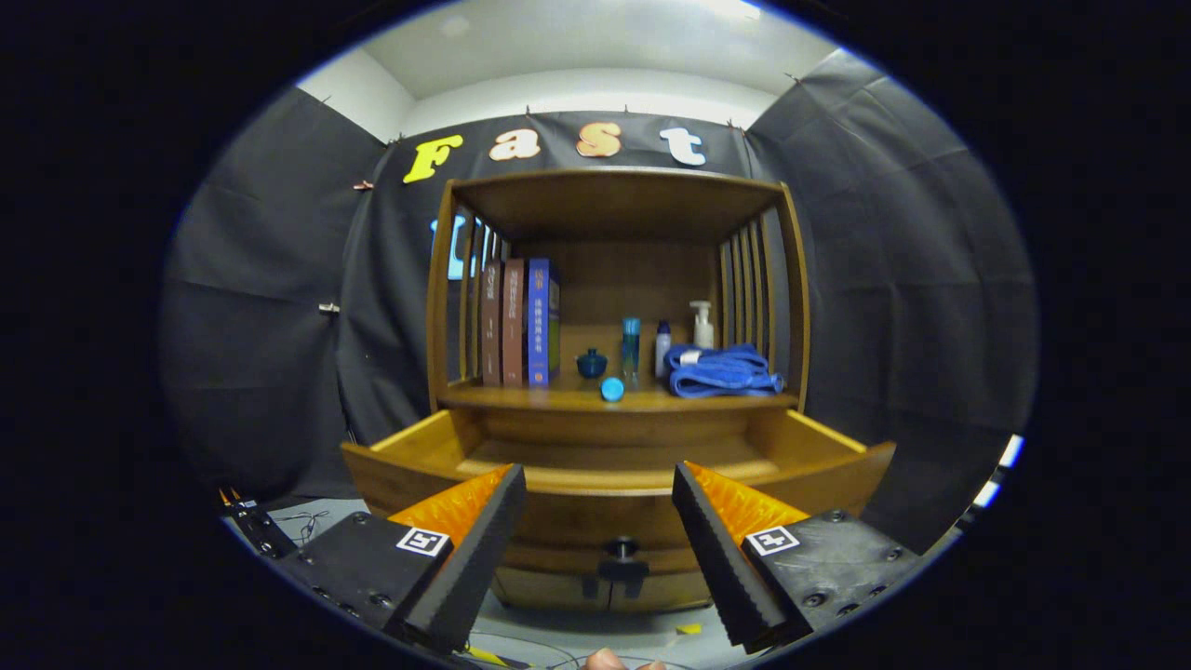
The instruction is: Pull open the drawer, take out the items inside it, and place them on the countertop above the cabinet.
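Black-draped booth, wooden cabinet [614, 307]: pulled-out wooden drawer [614, 479] below its countertop [558, 398] seemingly emptied, small blue round item [611, 389] up there by folded blue towel [721, 370], gripper [600, 526] spread wide, gripping nothing, nearly finished.

Three books [517, 324] stand upright at the left of the counter [558, 398] above the open drawer [614, 465]. Each spine has writing running down it, but the letters are too small and blurry to read. The white pump bottle [702, 326] and the small bottle [662, 348] at the far right of the counter show no words that can be made out. On each side of the gripper [600, 549], whose jaws stand wide apart, sits a small square black-and-white marker [423, 541]. It is a pattern, not words.
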### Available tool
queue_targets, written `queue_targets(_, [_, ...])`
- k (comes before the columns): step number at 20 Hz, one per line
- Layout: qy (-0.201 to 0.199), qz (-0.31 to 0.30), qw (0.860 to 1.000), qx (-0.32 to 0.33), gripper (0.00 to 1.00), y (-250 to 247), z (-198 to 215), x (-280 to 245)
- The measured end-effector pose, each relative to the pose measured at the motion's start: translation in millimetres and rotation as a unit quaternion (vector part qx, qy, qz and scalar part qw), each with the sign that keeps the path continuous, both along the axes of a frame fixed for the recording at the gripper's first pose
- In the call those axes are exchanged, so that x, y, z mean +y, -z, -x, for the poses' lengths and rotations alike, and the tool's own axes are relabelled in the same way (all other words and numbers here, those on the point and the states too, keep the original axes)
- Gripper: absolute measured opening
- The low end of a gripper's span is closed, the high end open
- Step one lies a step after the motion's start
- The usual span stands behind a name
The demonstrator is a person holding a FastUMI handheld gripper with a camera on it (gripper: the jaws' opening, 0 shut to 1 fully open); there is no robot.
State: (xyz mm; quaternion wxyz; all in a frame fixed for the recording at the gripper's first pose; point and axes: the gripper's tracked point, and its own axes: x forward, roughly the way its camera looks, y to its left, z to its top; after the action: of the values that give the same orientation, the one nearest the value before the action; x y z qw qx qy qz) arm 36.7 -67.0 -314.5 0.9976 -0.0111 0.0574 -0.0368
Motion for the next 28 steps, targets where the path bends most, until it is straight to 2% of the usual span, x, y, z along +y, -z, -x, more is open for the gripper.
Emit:
queue_targets(4, [0.017,-0.007,0.999,0.049,1.00,51.6,-13.0,-15.0])
queue_targets(9, [0.023,-0.006,0.997,0.068,1.00,70.8,-32.9,-23.2])
queue_targets(16, [0.020,0.013,0.998,0.066,1.00,70.7,-45.7,-24.3])
queue_targets(28, [0.020,0.015,0.997,0.066,0.99,73.5,-118.6,-28.7])
